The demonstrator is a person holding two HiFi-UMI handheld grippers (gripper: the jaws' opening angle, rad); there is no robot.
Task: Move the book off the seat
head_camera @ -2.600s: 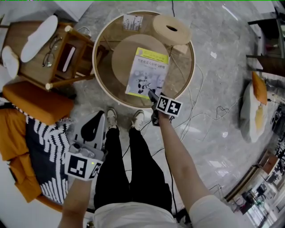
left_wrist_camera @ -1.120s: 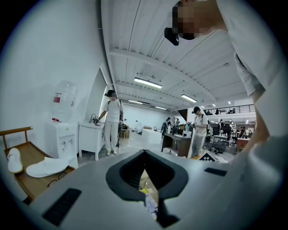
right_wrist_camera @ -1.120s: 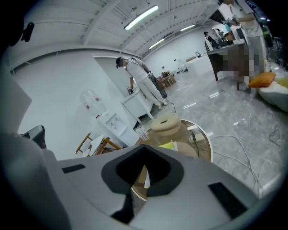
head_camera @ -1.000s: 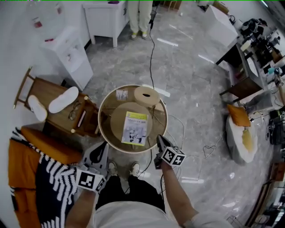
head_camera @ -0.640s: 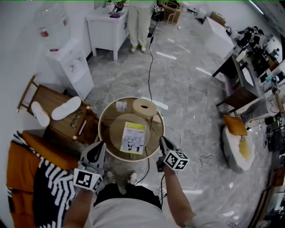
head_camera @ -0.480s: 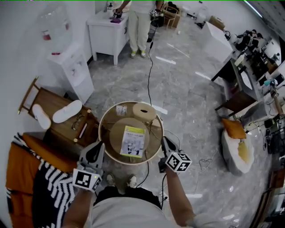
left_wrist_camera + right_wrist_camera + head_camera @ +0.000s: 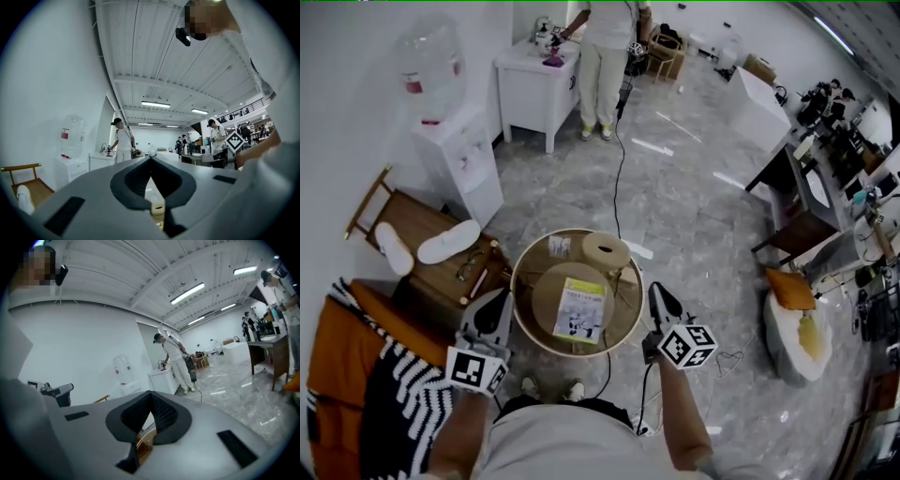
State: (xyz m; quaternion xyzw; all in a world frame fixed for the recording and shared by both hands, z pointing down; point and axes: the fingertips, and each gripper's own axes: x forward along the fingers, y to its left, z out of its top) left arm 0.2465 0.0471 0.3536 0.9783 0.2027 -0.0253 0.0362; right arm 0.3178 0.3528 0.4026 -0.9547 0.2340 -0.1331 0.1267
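The book (image 7: 580,309), with a yellow and white cover, lay flat on the right part of the round wooden seat (image 7: 546,295). The seat stood inside a round hoop frame (image 7: 517,281) on the grey marble floor (image 7: 703,206). On the far side of that frame lay a wooden disc (image 7: 606,250) with a hole in its middle. To the left of the disc was what appeared to be a small carton (image 7: 560,246); its print was too small to read.

The left gripper (image 7: 500,296) was held at the near left of the frame, clear of the book. In the left gripper view its jaws stood together, tips meeting, with nothing between them. The right gripper (image 7: 656,290) was held at the near right of the frame, also apart from the book. Its jaws were closed tip to tip and empty.

To the left of the frame stood a wooden chair (image 7: 408,223) with two white slippers (image 7: 448,241) on it, and beyond it a water dispenser (image 7: 457,155). At the far end a standing person (image 7: 606,52) faced a white cabinet (image 7: 530,89). A black cable (image 7: 617,159) ran along the floor from there toward the frame.
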